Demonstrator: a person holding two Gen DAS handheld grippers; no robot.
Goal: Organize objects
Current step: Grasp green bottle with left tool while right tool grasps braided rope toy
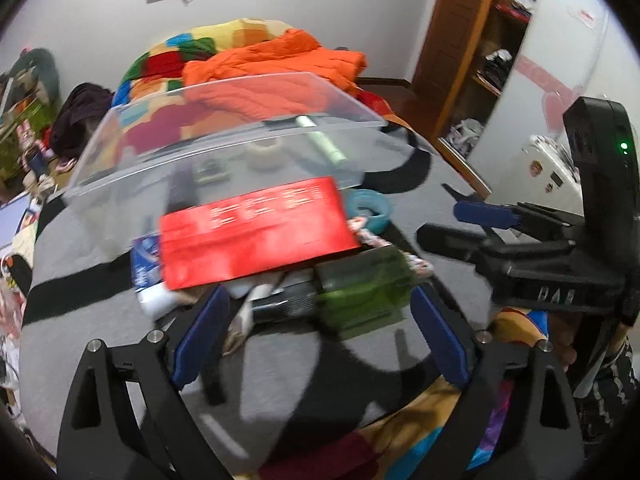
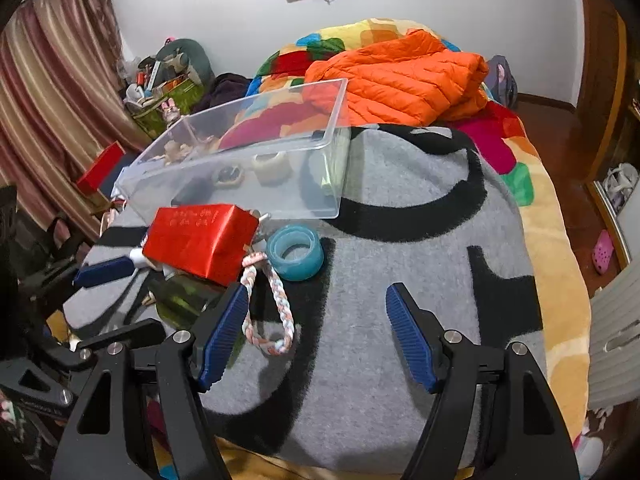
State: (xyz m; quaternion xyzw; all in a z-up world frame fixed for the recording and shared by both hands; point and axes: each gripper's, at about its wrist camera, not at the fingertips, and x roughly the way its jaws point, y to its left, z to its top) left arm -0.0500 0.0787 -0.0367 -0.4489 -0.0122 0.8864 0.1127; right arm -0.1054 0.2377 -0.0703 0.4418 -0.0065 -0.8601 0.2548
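A clear plastic bin (image 1: pixel 224 148) (image 2: pixel 280 196) lies on the grey blanket (image 2: pixel 400 260) and holds a tape roll (image 2: pixel 271 166) and a pale green tube (image 1: pixel 324 142). In front of it a red box (image 1: pixel 256 232) (image 2: pixel 200 238) rests on a pile with a green bottle (image 1: pixel 360 292) (image 2: pixel 180 300). A teal tape ring (image 2: pixel 295 252) and a braided rope loop (image 2: pixel 268 304) lie beside it. My left gripper (image 1: pixel 320 316) is open just before the pile. My right gripper (image 2: pixel 316 332) is open and empty above the blanket; it also shows in the left wrist view (image 1: pixel 460 220).
An orange puffer jacket (image 2: pixel 404 80) and a multicoloured quilt (image 2: pixel 516 152) lie behind the bin. Cluttered bags (image 2: pixel 168 96) and a curtain stand at far left. A wooden wardrobe (image 1: pixel 472 40) and a white appliance (image 1: pixel 552 168) stand at right.
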